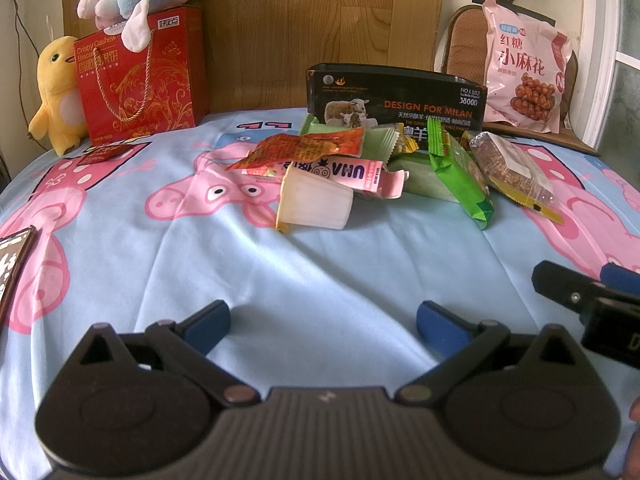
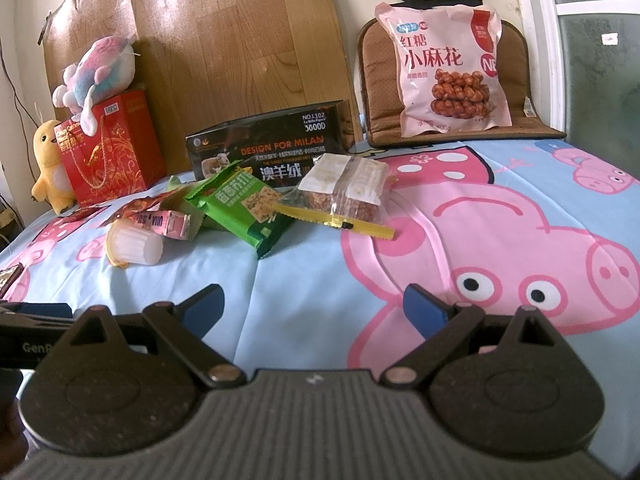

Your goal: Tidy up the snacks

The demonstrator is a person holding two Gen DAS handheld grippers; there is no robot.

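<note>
Nearest: my left hand-held gripper (image 1: 323,322) and right hand-held gripper (image 2: 313,306), two in all, both spread wide and empty, low over the pale blue cartoon-pig bedsheet (image 1: 200,264).

Beyond, one loose snack heap mid-bed: one ribbed translucent plastic jelly cup (image 1: 314,200), one pink carton (image 1: 352,174), one green biscuit packet (image 2: 244,208), one clear bag of brown grain bars (image 2: 344,192), one orange-red sachet (image 1: 300,148).

Behind it, one open black cardboard box (image 1: 400,104), touching the heap; I judge it the likely bin.

Advice: take the outlying jelly cup first, gripping across its ribbed wall.
</note>
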